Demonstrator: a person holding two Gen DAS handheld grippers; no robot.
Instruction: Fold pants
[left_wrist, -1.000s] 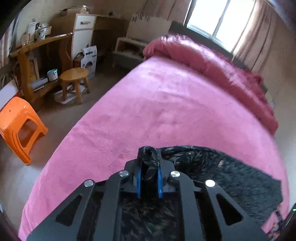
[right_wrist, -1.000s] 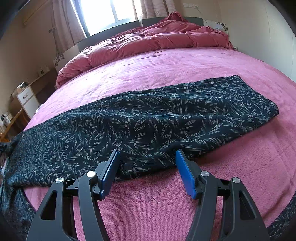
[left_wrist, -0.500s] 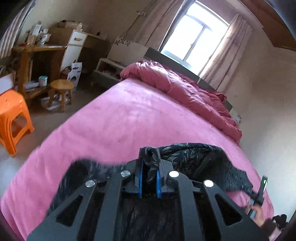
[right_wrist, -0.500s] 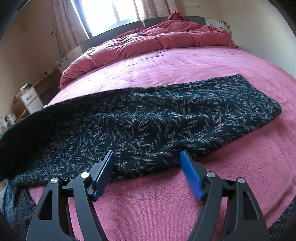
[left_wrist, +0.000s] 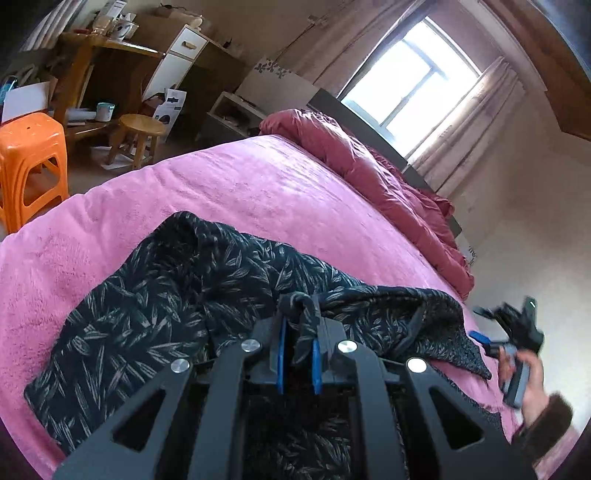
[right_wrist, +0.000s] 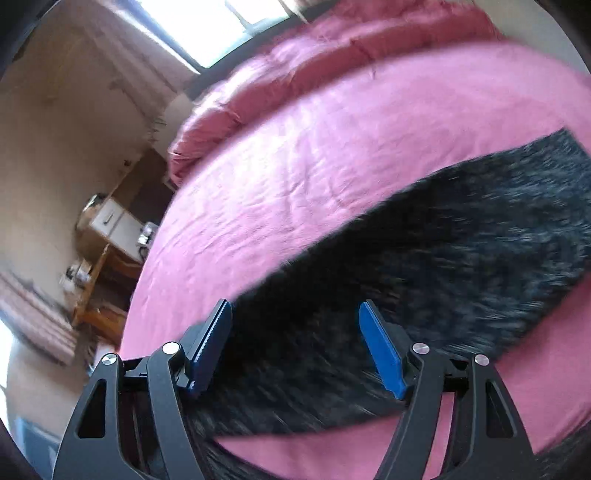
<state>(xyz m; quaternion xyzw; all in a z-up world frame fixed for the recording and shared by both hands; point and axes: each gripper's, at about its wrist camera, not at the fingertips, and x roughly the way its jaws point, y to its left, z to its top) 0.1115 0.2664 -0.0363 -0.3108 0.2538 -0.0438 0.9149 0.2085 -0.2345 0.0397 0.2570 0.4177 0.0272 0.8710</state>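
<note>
The left tongs (left_wrist: 298, 347) are clamped on a bunched fold of the pants (left_wrist: 155, 317), a knot of cloth poking up between the blue pads (left_wrist: 281, 350). The pants are dark, near black, printed all over with pale slender leaves. From the pinch the cloth drapes down and away to the left of the left tongs, doubled over itself in a loose hump, and it spreads on the pink bed (left_wrist: 258, 192). To the right of the left tongs a thinner strip of the same cloth trails off toward the person's other hand (left_wrist: 524, 380), which grips the handle of the second tool near the bed's edge.

The right tongs (right_wrist: 295, 347) stand wide apart, holding nothing, hovering just above the pants (right_wrist: 461, 266). That view is blurred, so the leaf print there reads only as streaks. The dark band runs from under the right tongs out to their right, across the bed (right_wrist: 314, 147).

Beyond the pants lies bare pink cover, then a rumpled red quilt (left_wrist: 369, 166) heaped along the far side under a bright window (left_wrist: 406, 92) with curtains. Off to the left of the left tongs, on the floor beside the bed, stand an orange plastic stool (left_wrist: 33, 158), a round wooden stool (left_wrist: 140, 136), and a wooden desk (left_wrist: 99, 48) cluttered with small things.
</note>
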